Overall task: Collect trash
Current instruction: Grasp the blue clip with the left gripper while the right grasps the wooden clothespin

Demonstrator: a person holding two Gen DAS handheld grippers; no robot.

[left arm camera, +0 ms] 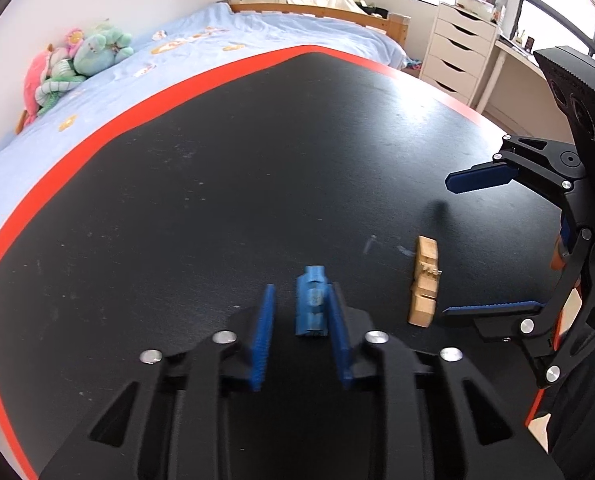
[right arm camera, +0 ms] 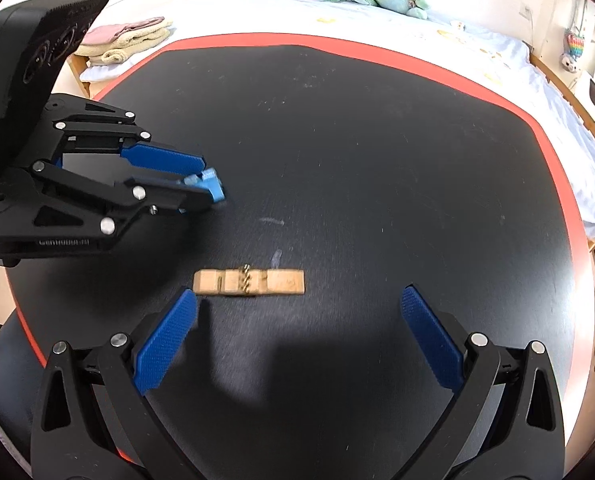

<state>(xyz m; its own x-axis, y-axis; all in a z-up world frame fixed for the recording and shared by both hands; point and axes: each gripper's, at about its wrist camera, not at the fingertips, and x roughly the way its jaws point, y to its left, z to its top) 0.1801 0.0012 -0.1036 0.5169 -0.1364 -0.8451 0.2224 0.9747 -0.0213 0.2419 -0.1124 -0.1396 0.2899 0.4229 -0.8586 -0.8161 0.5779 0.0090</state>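
Left tool (left arm camera: 302,292) first: its jaws are pulled in narrow around the blue clothes peg (left arm camera: 311,308), which lies flat on the bench (right arm camera: 377,160) right at the fingertips. From the other tool's camera it looks clamped on the peg. From its own camera there's a sliver of a gap on one side, so I wouldn't swear the pinch is firm, but I'd call it a grab.

Right tool (right arm camera: 297,298) is spread wide and holding nothing. It hangs tilted down over the bench, and the wooden clothes peg (right arm camera: 249,281) lies crosswise just past its fingertips, one end close to the left fingertip.

So my read is we're early in the pickup step: blue peg being taken, wooden one lined up next. The left one needs to lift its peg clear. The right one needs to drop a bit further and centre itself, since the peg sits off toward its left finger, then squeeze across the narrow width. I can't see any bin or bag, so no clue where this stuff ends up.

Count:
- Two tools.
- Two pegs, one blue and one wooden, near each other but not touching.

Beyond the bench there's a bed (left arm camera: 217,40) with a pile of soft toys (left arm camera: 77,64).
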